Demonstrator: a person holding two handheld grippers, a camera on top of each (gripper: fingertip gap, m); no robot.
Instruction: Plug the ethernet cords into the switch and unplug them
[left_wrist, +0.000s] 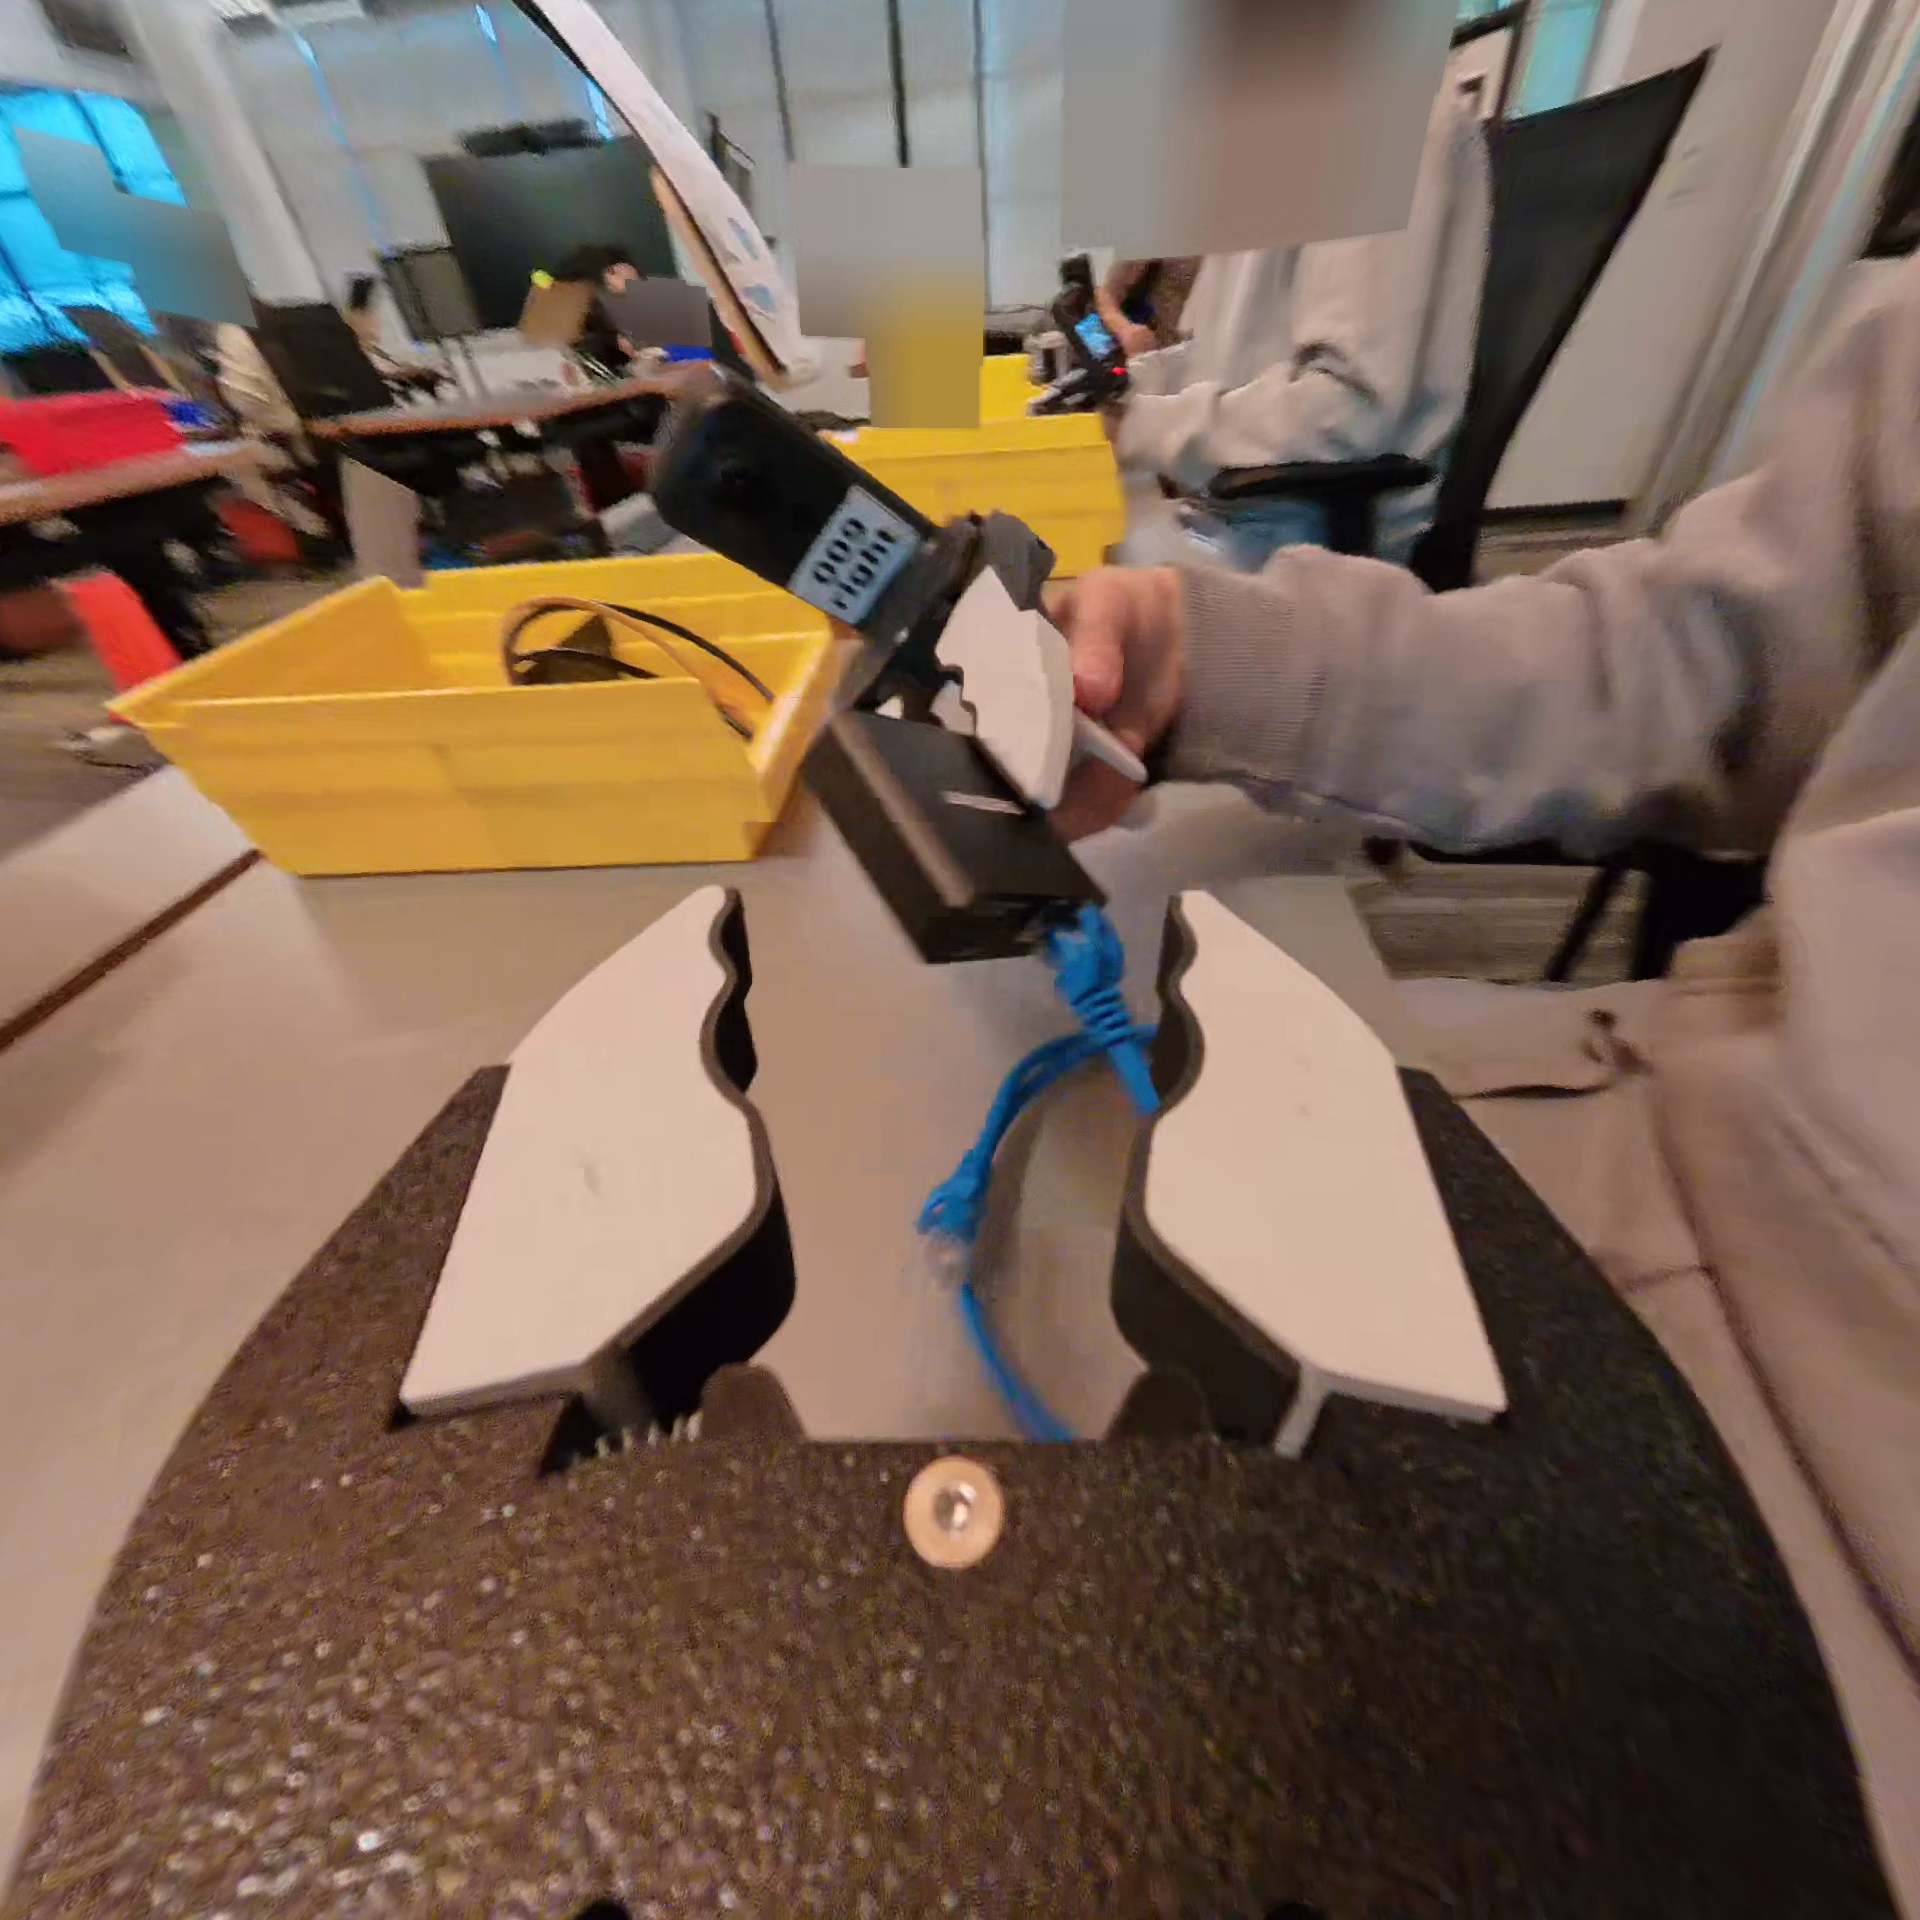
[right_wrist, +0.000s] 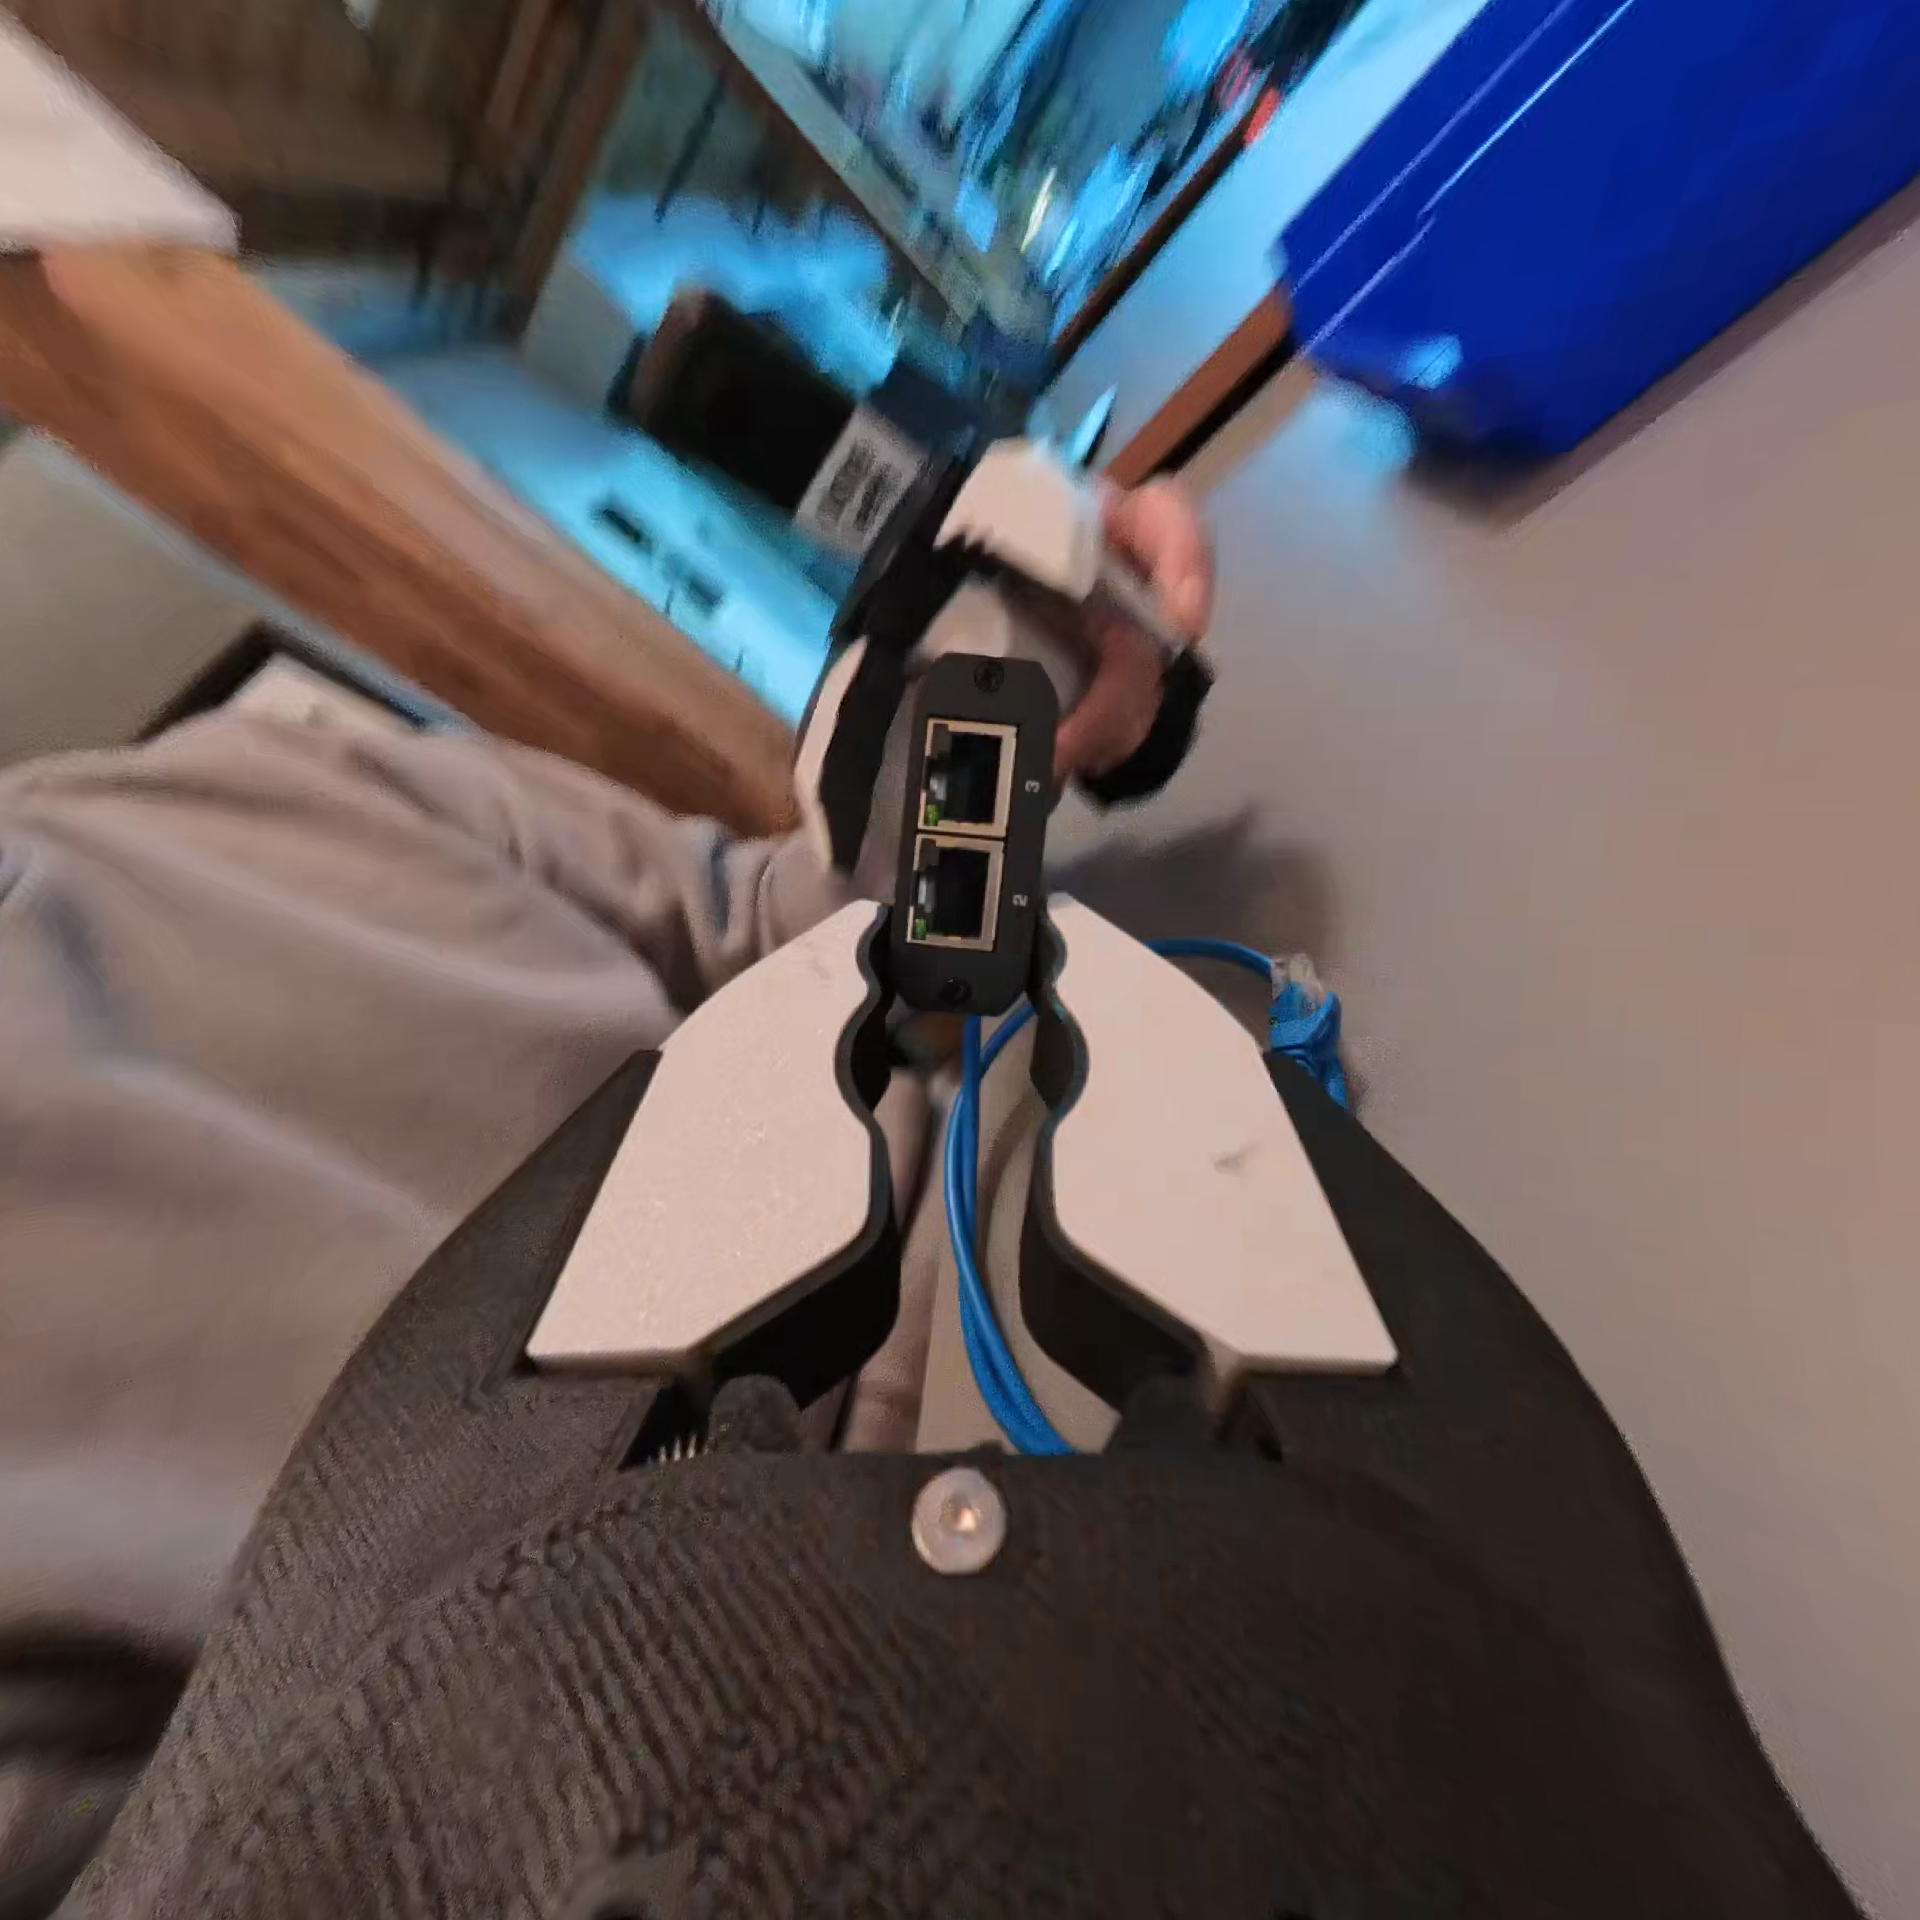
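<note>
The black switch (left_wrist: 935, 821) is tilted above the table, held by my right gripper (left_wrist: 997, 665), which is shut on it. In the right wrist view the switch (right_wrist: 971, 831) sits between the fingertips of my right gripper (right_wrist: 961, 935) and shows two empty ports. A blue ethernet cord (left_wrist: 1091, 966) is plugged into the switch's lower end. A loose blue plug (left_wrist: 951, 1216) shows lower down. My left gripper (left_wrist: 956, 914) is open and empty, with its fingers on either side of the cord. The cord (right_wrist: 977, 1195) hangs below the switch.
A yellow bin (left_wrist: 468, 748) with dark cables stands behind the switch, and another yellow bin (left_wrist: 997, 468) is farther back. A blue bin (right_wrist: 1558, 239) sits on the grey table (right_wrist: 1558, 935). A grey sleeve (left_wrist: 1455, 707) reaches in from the right. One gripper's finger ends stand about 4 cm off the other's.
</note>
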